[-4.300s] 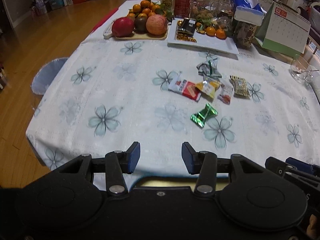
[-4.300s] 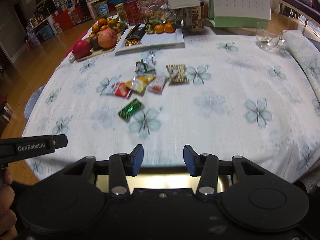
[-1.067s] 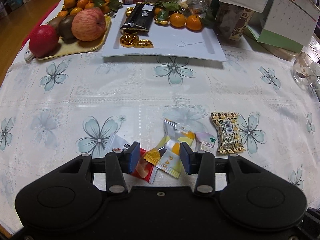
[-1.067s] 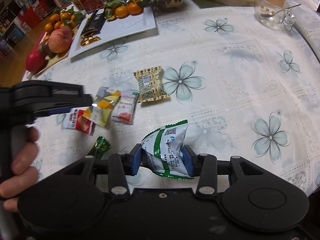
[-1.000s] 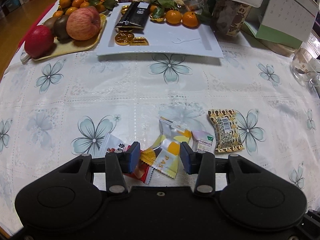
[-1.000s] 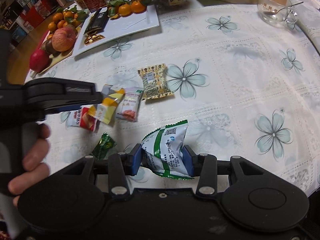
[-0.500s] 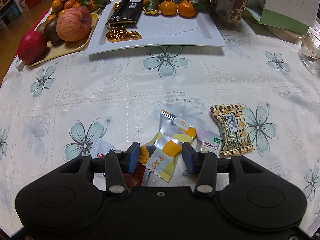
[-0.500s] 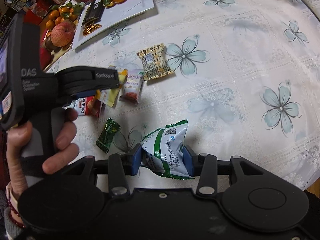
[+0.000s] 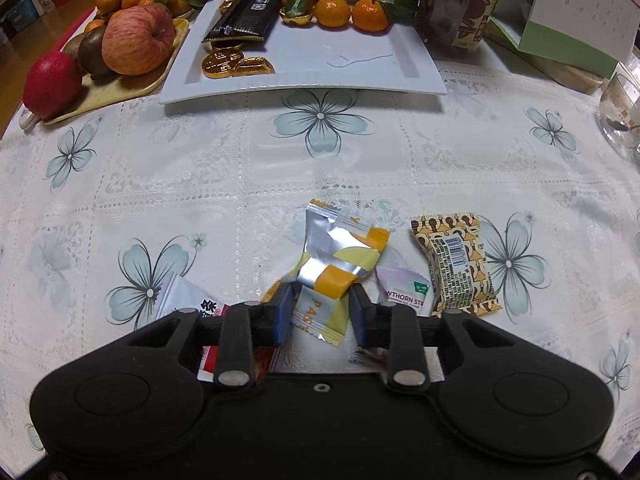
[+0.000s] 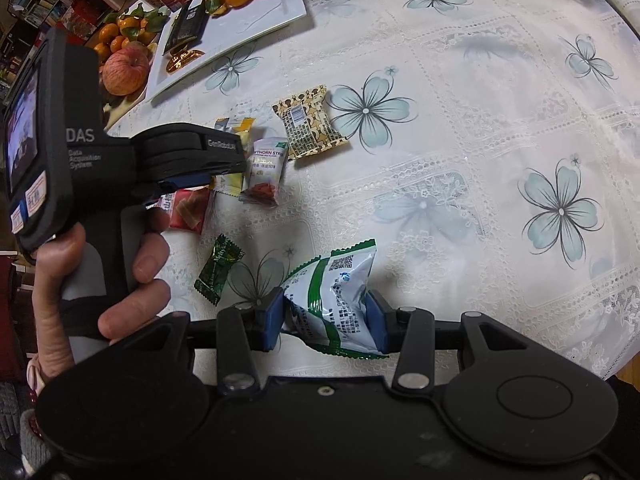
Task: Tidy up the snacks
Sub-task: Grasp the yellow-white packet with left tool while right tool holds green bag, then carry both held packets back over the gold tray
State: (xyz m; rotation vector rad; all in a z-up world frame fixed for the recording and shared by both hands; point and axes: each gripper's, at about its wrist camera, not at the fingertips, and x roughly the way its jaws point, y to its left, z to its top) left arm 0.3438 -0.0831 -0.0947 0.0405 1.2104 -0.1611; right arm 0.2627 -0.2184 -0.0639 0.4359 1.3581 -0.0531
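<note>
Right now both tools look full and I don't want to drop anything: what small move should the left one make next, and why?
Probably lift straight up a little. The left tool has just closed on the yellow and silver packet, which overlaps the hawthorn packet and the red packet; a slow lift tests the grip.

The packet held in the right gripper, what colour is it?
The packet is white with green bands and edges; the right wrist view shows it best.

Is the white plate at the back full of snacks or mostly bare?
Mostly bare. The white plate holds only a black packet, gold coins and tangerines along its far and left parts.
</note>
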